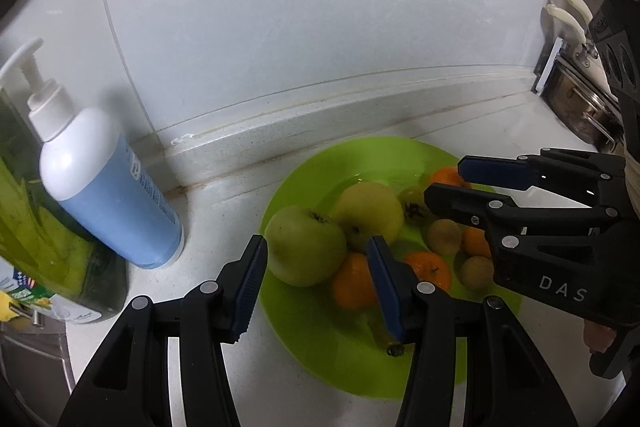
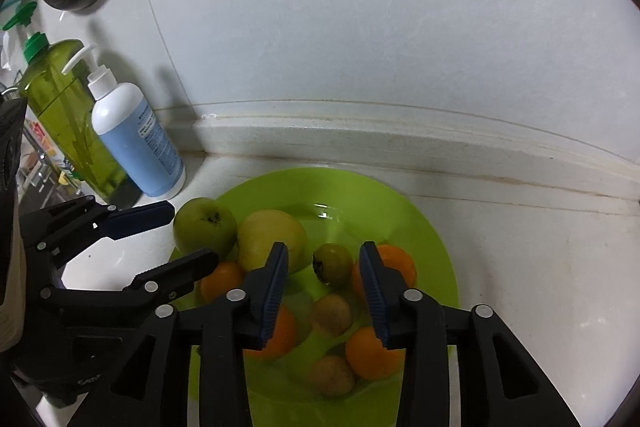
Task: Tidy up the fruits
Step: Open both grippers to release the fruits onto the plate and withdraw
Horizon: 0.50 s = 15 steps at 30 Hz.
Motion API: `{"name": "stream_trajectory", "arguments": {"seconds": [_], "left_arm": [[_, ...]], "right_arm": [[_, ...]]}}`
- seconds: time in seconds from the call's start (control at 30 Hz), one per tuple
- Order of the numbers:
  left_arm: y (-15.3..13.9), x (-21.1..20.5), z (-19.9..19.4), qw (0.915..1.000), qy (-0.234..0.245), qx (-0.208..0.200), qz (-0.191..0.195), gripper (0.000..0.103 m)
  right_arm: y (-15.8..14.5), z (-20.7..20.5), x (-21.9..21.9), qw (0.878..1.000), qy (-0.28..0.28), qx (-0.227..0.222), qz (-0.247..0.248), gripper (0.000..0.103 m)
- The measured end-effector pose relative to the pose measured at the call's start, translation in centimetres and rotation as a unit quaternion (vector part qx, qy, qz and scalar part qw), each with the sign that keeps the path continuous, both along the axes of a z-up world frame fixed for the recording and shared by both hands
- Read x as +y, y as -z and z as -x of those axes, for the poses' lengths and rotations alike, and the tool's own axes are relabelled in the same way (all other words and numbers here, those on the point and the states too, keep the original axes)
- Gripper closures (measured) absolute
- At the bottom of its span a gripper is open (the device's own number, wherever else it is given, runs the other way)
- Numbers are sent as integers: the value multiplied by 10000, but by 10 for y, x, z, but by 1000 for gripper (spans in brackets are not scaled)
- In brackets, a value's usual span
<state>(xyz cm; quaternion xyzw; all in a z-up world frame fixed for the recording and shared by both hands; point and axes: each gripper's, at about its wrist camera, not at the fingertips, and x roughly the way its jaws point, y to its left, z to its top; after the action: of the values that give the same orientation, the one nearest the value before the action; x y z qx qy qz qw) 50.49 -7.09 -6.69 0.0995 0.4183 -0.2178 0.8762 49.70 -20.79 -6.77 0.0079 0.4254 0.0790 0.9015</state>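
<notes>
A lime green plate [image 1: 304,343] [image 2: 432,239] on the white counter holds a green apple [image 1: 305,245] [image 2: 205,225], a yellow apple [image 1: 370,209] [image 2: 272,237], a small greenish persimmon [image 1: 414,209] [image 2: 333,263], several oranges [image 1: 352,285] [image 2: 374,353] and brownish kiwis [image 1: 443,236] [image 2: 332,314]. My left gripper [image 1: 318,289] [image 2: 182,231] is open, its fingers either side of the green apple, above it. My right gripper [image 2: 324,297] [image 1: 442,181] is open and empty above the plate's middle, over the persimmon and a kiwi.
A white and blue pump bottle [image 1: 108,183] [image 2: 138,141] and a green bottle [image 2: 66,115] stand at the left against the white wall. A raised counter ledge [image 1: 320,131] runs behind the plate. A metal rack [image 1: 576,95] stands at the far right.
</notes>
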Motion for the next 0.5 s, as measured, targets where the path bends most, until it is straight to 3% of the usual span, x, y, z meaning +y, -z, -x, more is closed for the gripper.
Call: {"name": "stream_trajectory", "arguments": {"seconds": [0.2,0.37,0.5], "left_arm": [[-25,11,25,9991,-275,-290,106,50],[-51,21,59,9962,-509,-696,108,43],[-67,29,87,9933,-597,-981,139,36]], "right_arm": [[-10,19,-2,9999,77,-123,-33,61],[-28,48,0,9991,183,-365,-93,58],[-47,82,4,9974,264,-659,-123,49]]}}
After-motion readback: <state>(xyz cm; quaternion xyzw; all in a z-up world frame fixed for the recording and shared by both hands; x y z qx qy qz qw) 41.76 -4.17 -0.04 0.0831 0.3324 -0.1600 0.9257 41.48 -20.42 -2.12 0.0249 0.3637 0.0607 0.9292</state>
